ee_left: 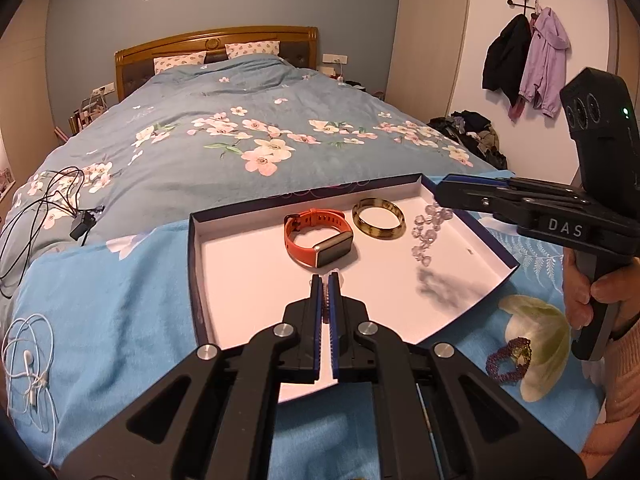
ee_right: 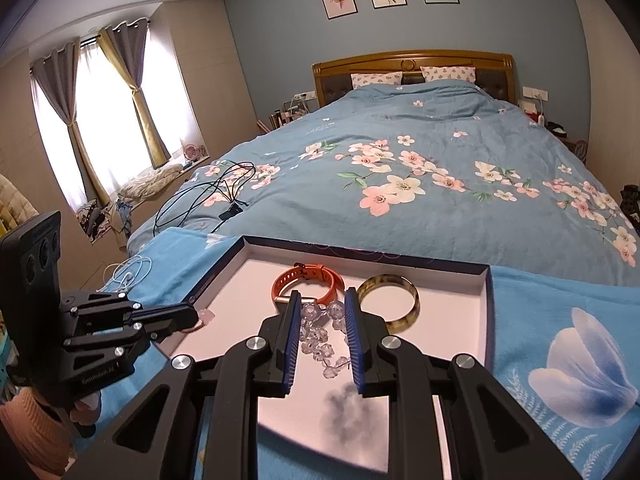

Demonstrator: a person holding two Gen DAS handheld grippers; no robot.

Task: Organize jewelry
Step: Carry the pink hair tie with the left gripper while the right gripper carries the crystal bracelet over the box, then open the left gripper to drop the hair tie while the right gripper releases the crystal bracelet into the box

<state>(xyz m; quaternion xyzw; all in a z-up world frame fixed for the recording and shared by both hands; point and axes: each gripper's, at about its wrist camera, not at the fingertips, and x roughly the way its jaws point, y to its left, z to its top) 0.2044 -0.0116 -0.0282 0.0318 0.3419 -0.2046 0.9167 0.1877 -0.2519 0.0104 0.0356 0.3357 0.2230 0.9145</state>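
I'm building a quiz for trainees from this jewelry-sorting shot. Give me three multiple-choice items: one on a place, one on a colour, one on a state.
1. Where does the purple bead bracelet lie?
A in the box
B on the blue blanket beside the box
C looped around the watch

2. The watch strap is:
A orange
B green
C black

3. The right tongs are:
A wide open and empty
B closed on the clear beads
C gripping the watch

Key:
B, it rests on the blanket outside the box wall.
A, the strap is plainly orange.
B, the beads hang from them above their shadow.
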